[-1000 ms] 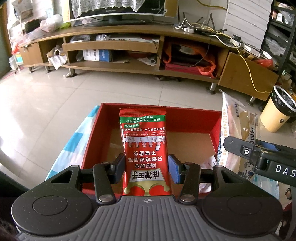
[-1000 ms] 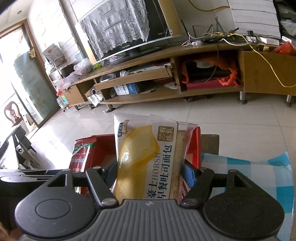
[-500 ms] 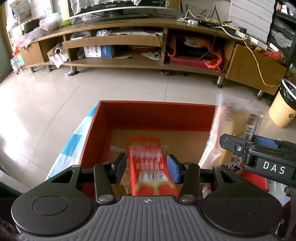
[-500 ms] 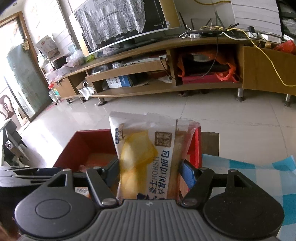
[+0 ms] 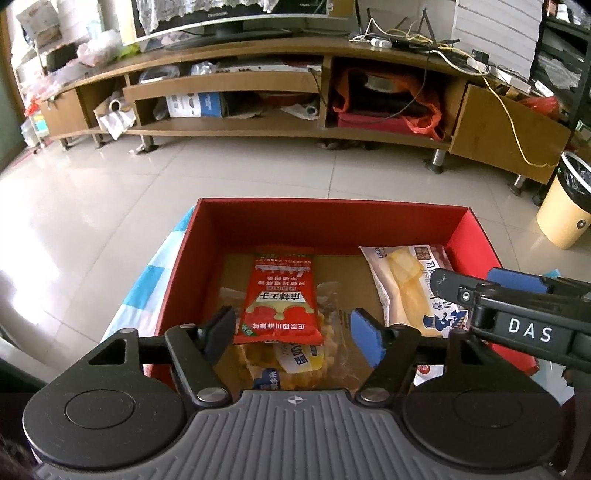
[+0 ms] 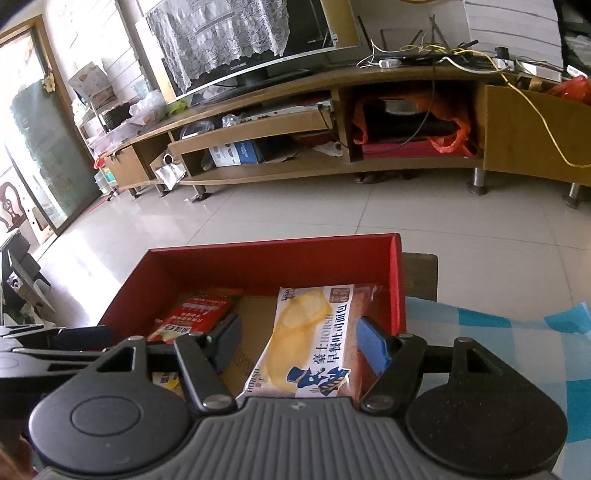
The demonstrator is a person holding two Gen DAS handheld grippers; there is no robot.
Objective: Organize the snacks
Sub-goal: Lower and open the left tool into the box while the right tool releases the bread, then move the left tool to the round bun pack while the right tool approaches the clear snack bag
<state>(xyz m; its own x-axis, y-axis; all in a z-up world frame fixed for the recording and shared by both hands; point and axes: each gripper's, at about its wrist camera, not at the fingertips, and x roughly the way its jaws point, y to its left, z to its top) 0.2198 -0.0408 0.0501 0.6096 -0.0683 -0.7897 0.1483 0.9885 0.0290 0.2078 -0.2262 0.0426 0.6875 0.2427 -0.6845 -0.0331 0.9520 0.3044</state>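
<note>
My left gripper (image 5: 291, 328) has just opened its jaws and let go. The red foil snack packet (image 5: 280, 299) lies loose between them in the red cardboard box (image 5: 332, 221). The yellow-and-white bread bag (image 6: 314, 332) sits between my right gripper (image 6: 299, 343) jaws — held or not, I can't tell — so lifting might drag it out.

Pale glossy tile floor (image 5: 110, 206) w/ glare from daylight at the left, where a glass door (image 6: 40, 155) stands. Long low wood TV stand (image 5: 229, 122) runs along the far wall, its open shelves crowded w/ boxes, papers & an orange bag (image 5: 417, 107); a TV (image 6: 243, 33) draped in white lace sits on top, beside tangled cables (image 5: 424, 40) & a yellow cord (image 5: 513, 122) hanging down the cabinet door. A cream bin (image 5: 565, 206) w/ black liner stands at the right; white wall behind.
</note>
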